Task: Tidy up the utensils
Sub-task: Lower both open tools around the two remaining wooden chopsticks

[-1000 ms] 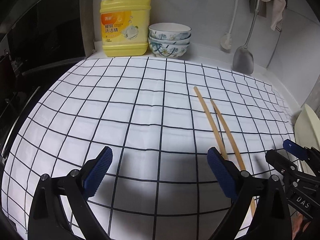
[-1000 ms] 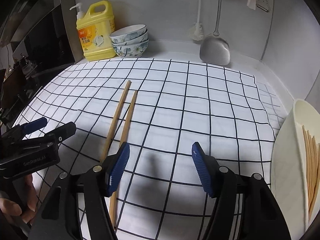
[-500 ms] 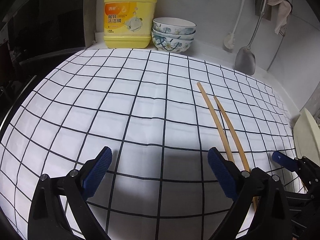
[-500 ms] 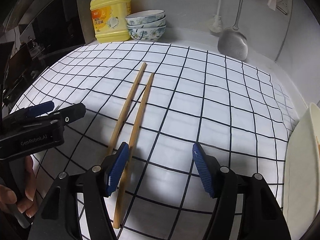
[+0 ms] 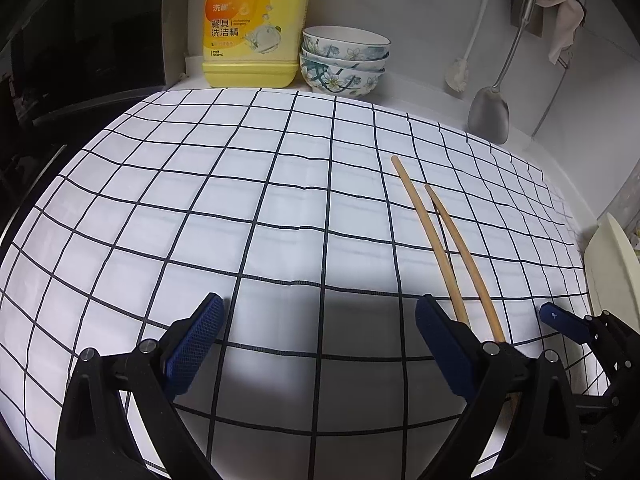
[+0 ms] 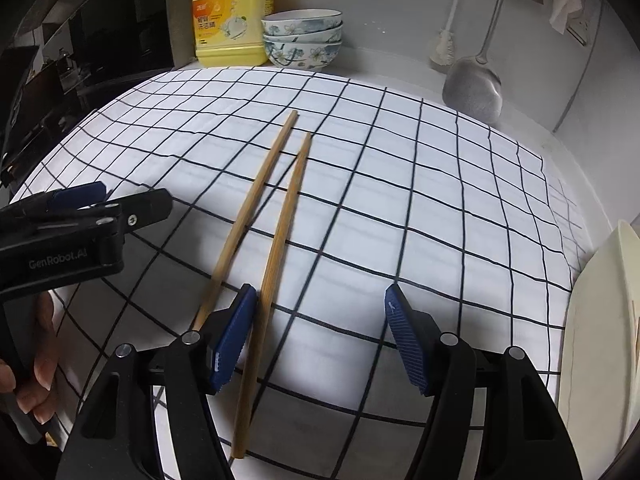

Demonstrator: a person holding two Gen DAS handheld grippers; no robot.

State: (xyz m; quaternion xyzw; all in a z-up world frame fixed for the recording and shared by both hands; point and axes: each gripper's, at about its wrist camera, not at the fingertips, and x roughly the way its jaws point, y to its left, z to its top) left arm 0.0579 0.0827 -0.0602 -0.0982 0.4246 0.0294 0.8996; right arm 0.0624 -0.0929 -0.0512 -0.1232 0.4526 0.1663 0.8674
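My right gripper [image 6: 318, 336] stands wide open over the checked cloth [image 6: 400, 208], gripping nothing; one of the two chopsticks [image 6: 276, 240] runs between its fingers just inside the left pad, the other passes outside that pad. My left gripper [image 5: 318, 344] is also spread wide and empty, the chopsticks [image 5: 448, 248] just off its right finger. To the far right of my right gripper sits a cream tray [image 6: 592, 320] with a few more chopstick ends showing at its edge. Ahead, against the wall, three stacked floral bowls [image 6: 302, 40] sit beside a yellow detergent jug [image 6: 230, 16]; what the top bowl holds I cannot tell.
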